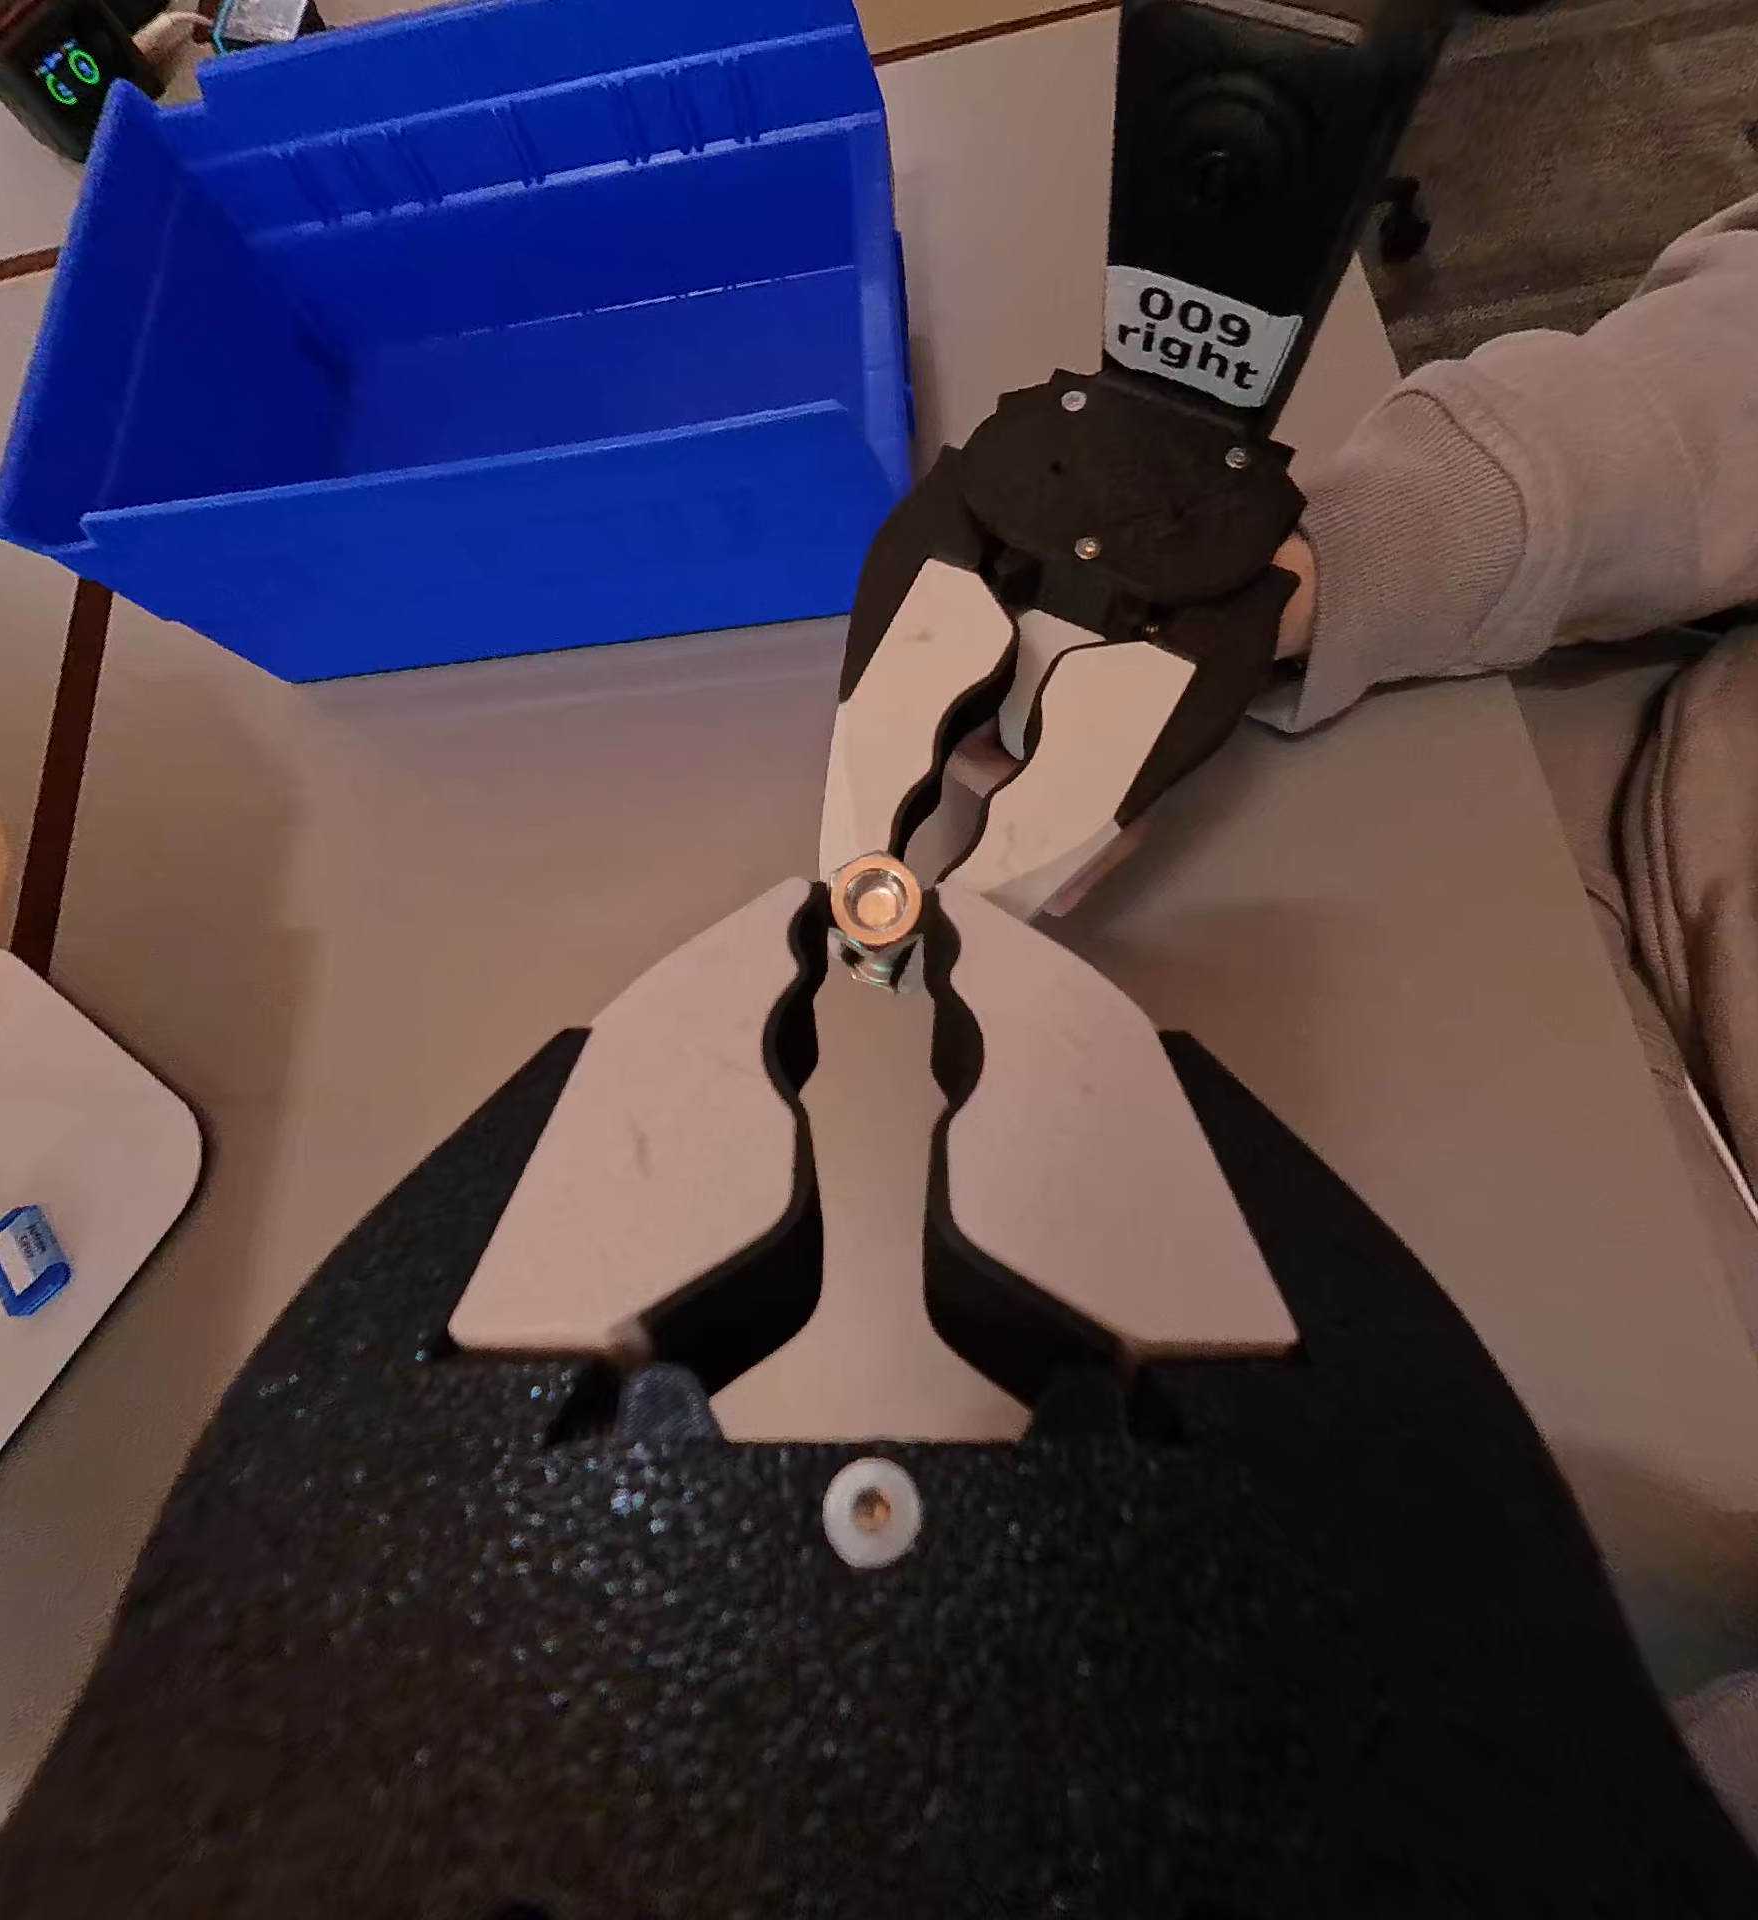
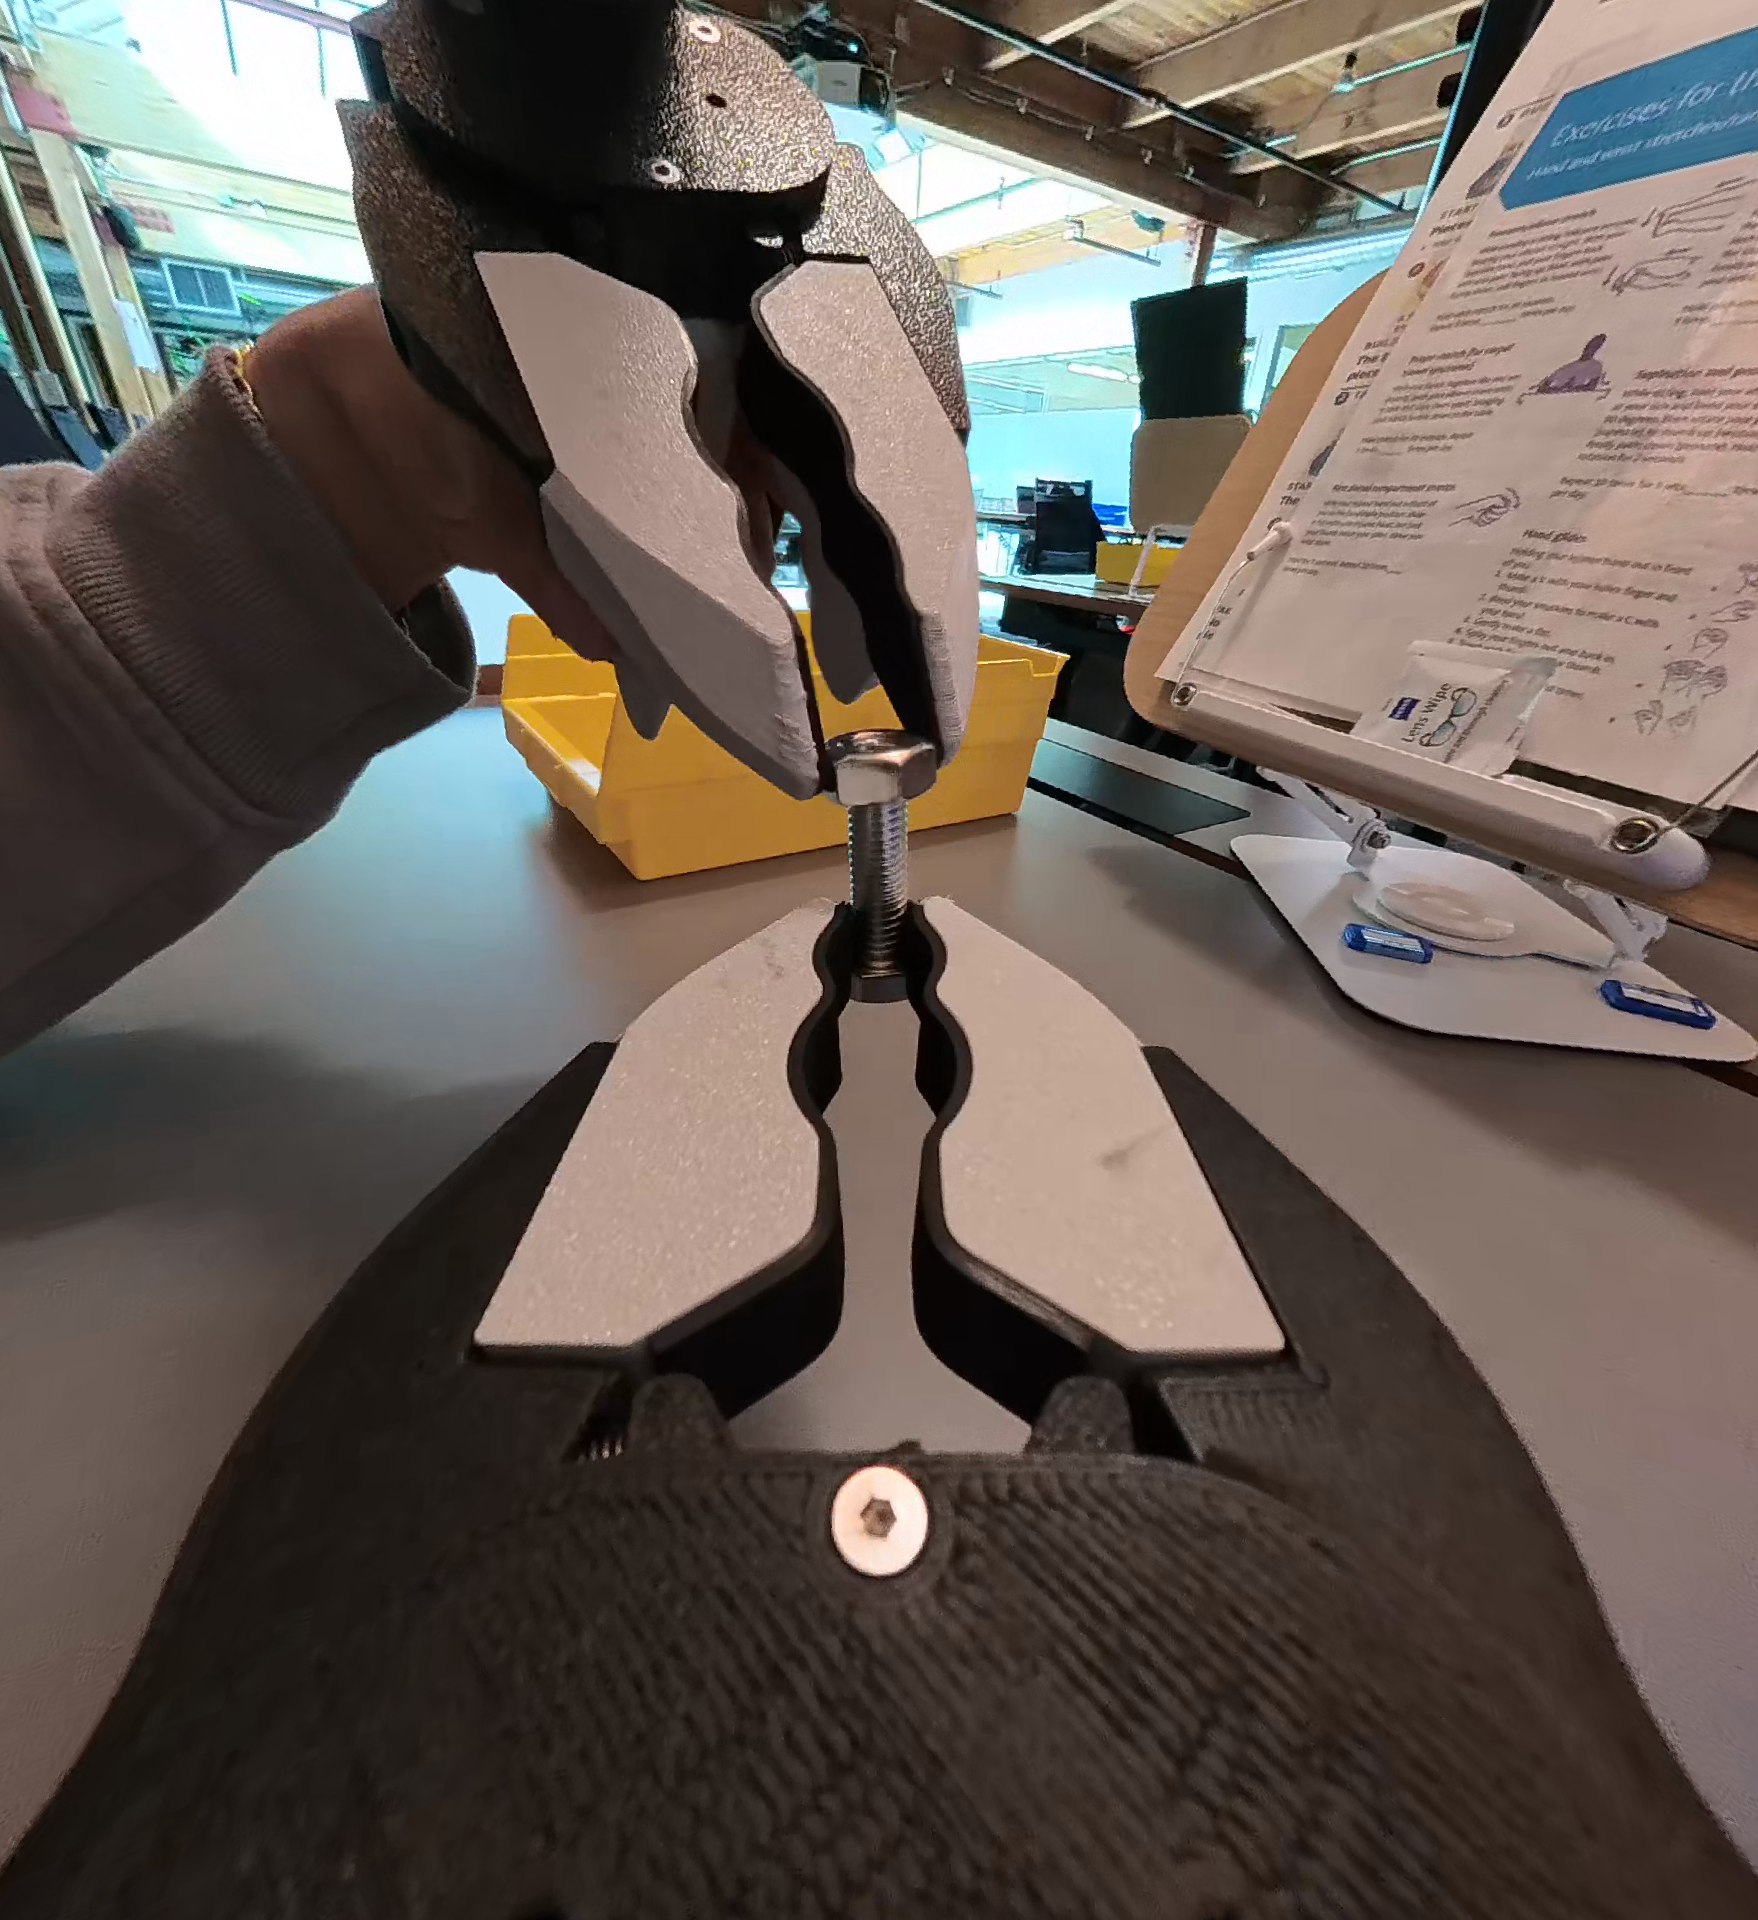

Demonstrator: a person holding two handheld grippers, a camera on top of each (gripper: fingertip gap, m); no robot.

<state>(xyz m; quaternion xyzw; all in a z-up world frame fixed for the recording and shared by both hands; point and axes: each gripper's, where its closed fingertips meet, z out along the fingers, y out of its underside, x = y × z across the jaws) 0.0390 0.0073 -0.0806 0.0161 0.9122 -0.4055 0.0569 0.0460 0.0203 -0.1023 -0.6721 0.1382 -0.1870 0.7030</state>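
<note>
Right wrist view: two claws, one bolt.

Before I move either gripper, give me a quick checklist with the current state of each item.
1. Left gripper jaws on the bolt's hex head: ok, pads press both sides.
2. Right gripper jaws on the threaded shank: ok, closed around it.
3. Bolt straight between the two grippers: ok.
4. Nut at the shank's lower end: cannot tell; a dark shape sits there in shadow.
5. Yellow bin and blue bin apart from both grippers: ok.
</note>
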